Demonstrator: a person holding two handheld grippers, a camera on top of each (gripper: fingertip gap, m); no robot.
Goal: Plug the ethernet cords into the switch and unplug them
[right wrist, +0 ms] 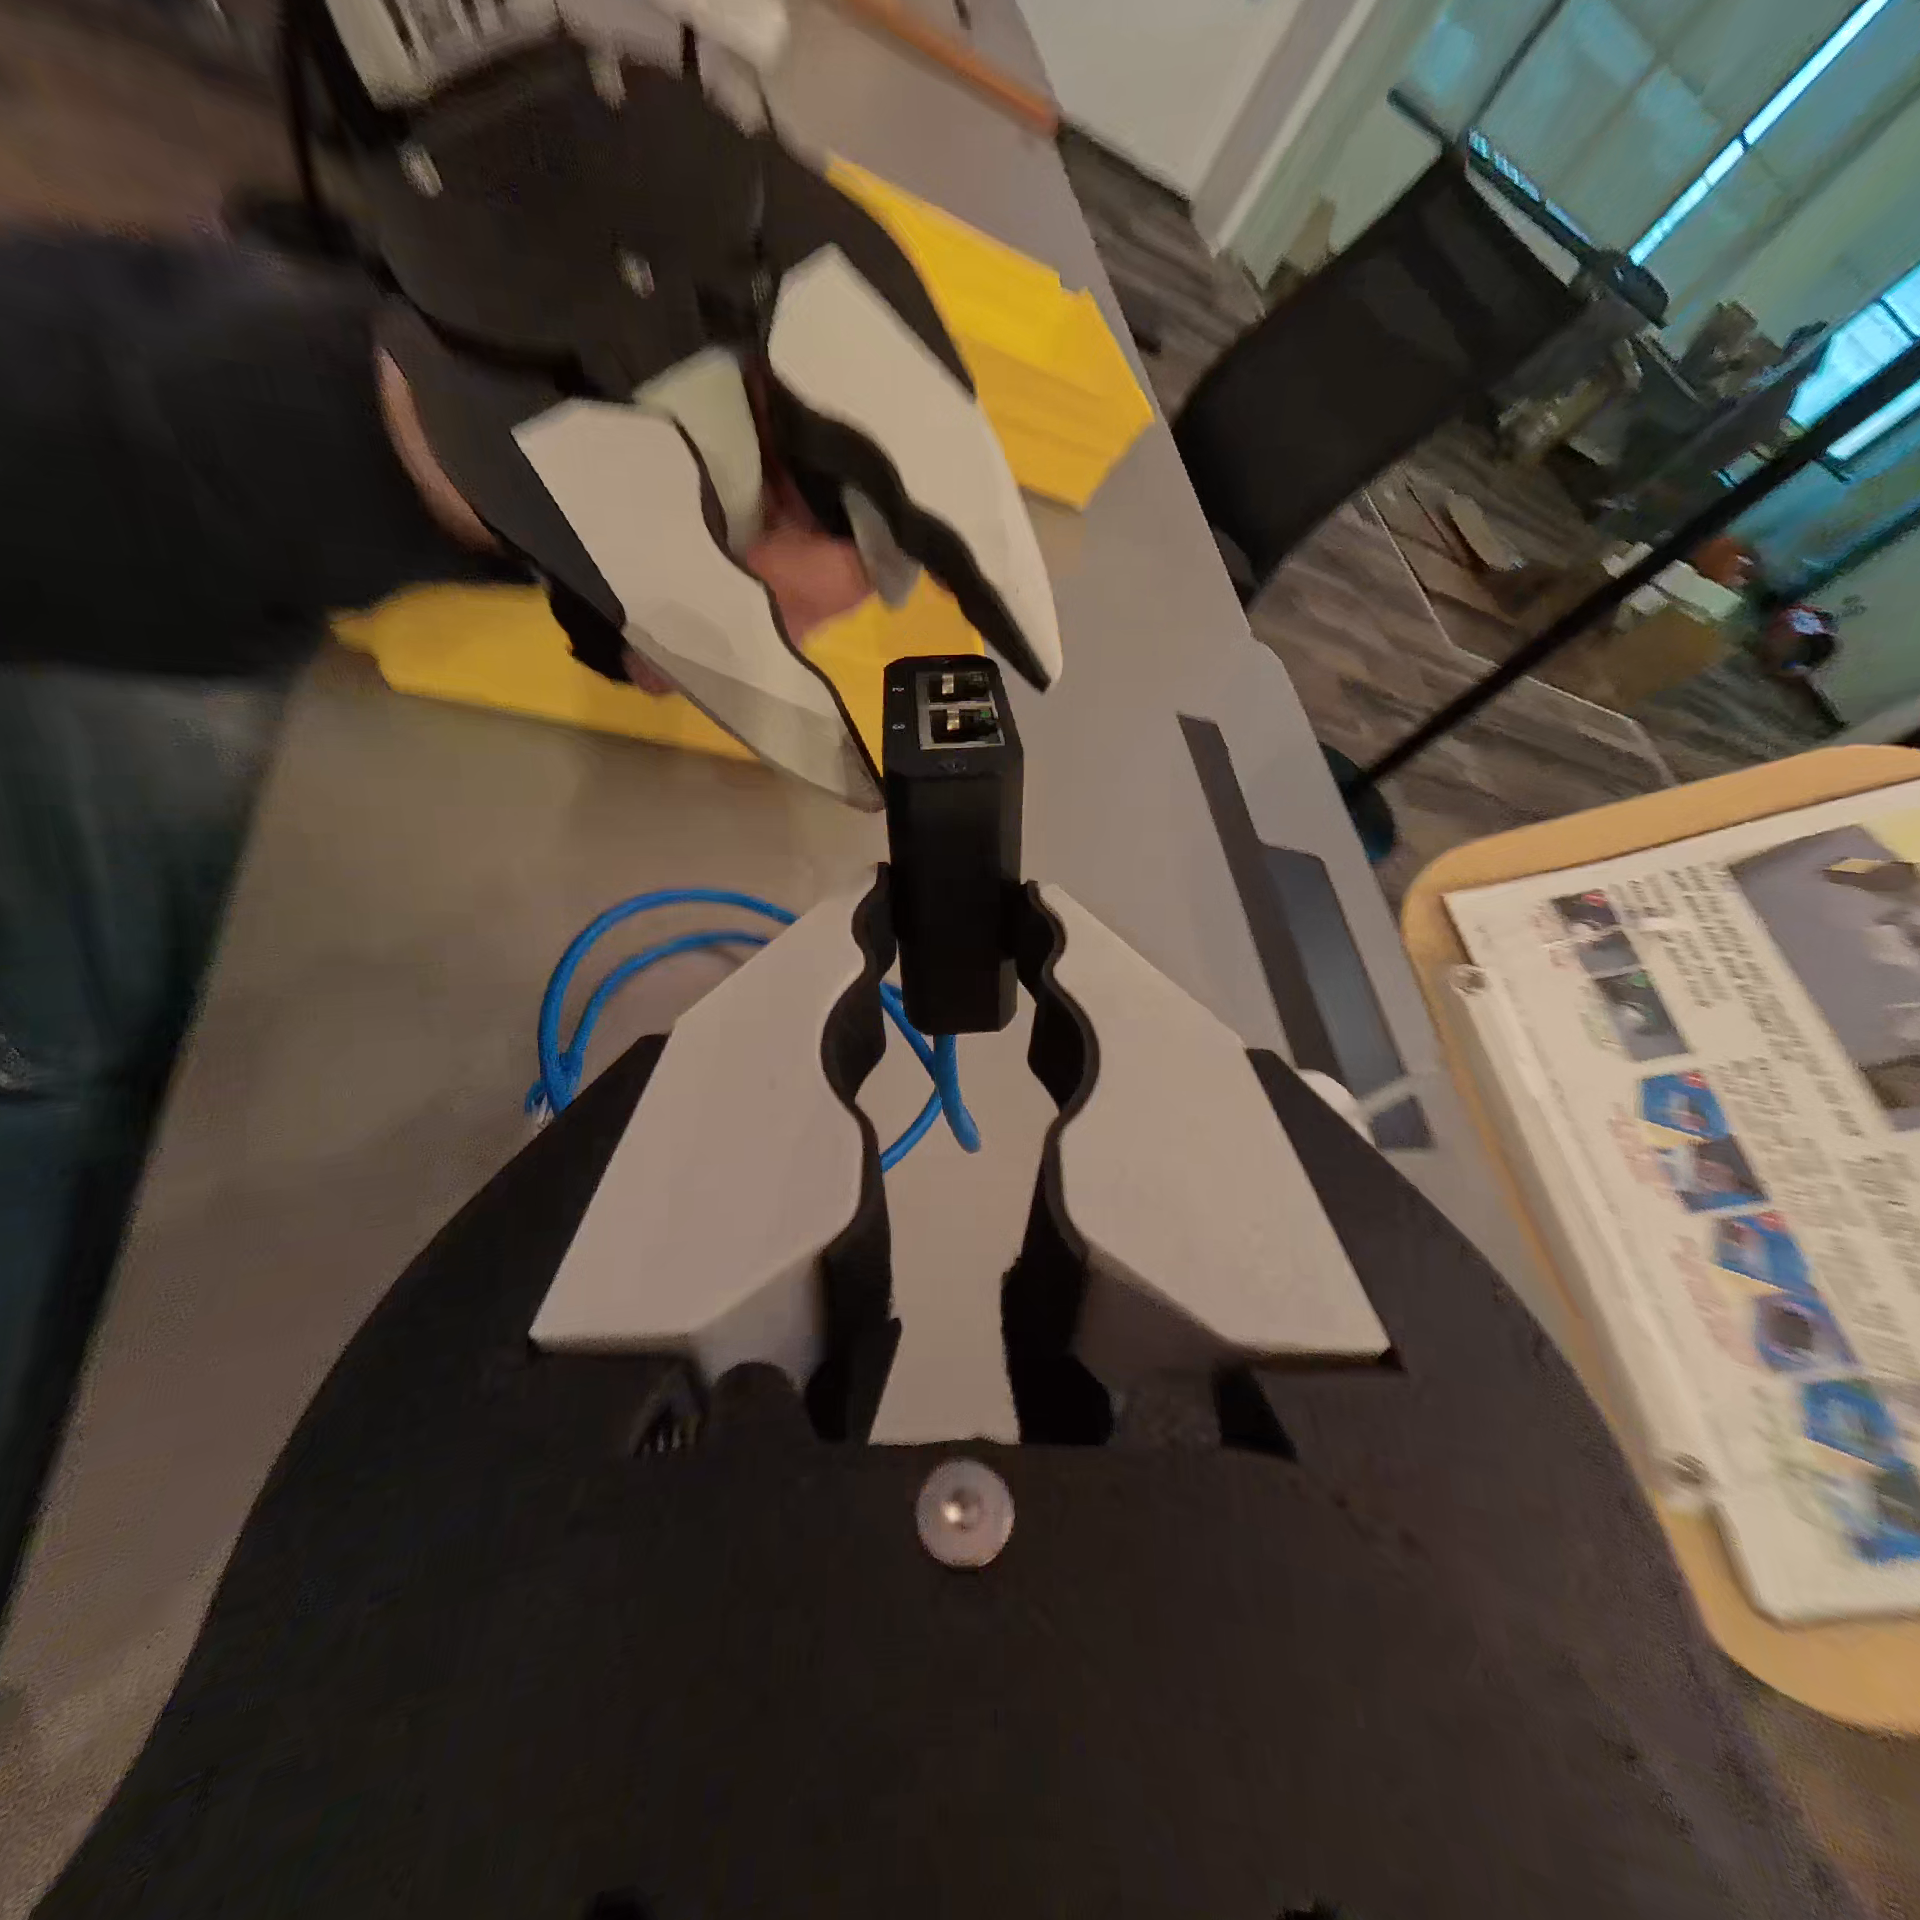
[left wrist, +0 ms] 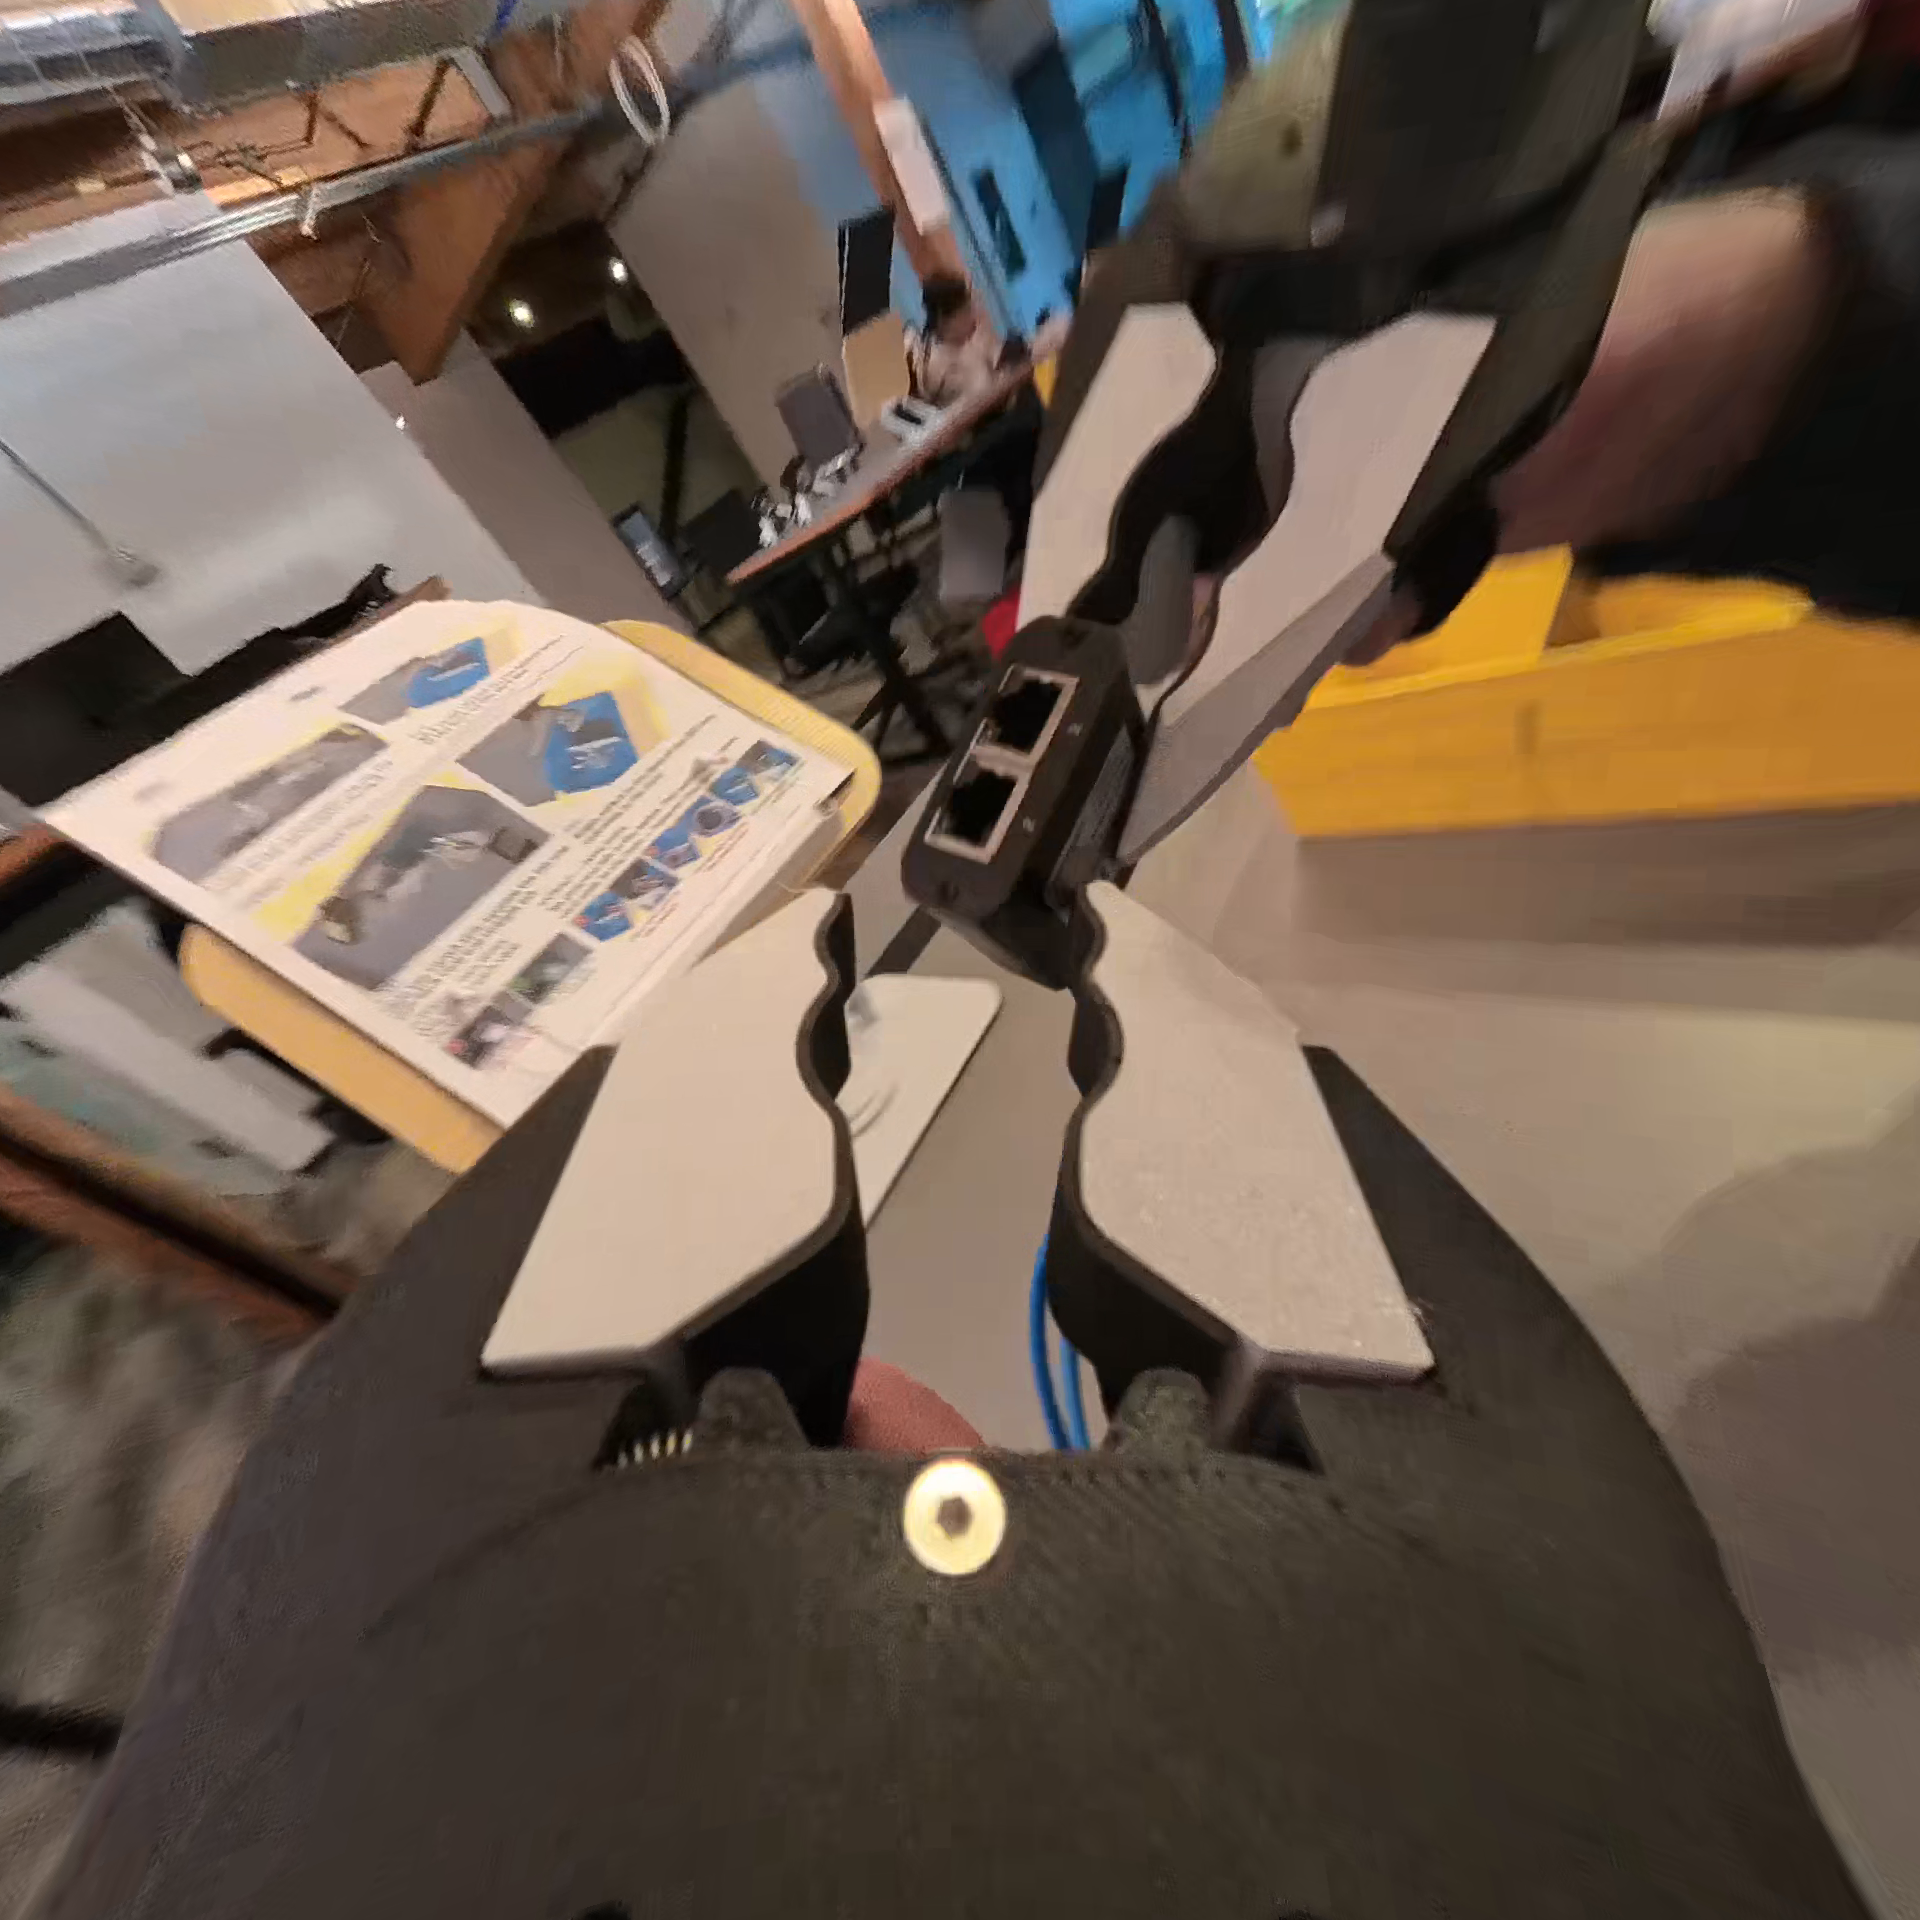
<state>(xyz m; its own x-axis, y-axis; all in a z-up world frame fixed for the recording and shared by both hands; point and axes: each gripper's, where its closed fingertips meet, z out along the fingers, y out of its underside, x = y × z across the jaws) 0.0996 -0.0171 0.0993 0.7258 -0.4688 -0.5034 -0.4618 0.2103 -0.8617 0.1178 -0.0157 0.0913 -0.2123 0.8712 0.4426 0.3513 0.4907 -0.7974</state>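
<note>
Switch (right wrist: 951,883) being held up off table (right wrist: 395,894) in right gripper (right wrist: 954,914), ports empty; left gripper (left wrist: 961,925) gaping near it; blue cord (right wrist: 623,966) lying below.

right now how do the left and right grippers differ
The right gripper is shut on the black switch, clamping the end away from its ports; the left gripper is open and holds nothing. The right gripper bears the switch alone, while the left gripper only has its tips close to the switch's port end. Both share the same build: black bodies with grey, wavy-edged fingers.
</note>
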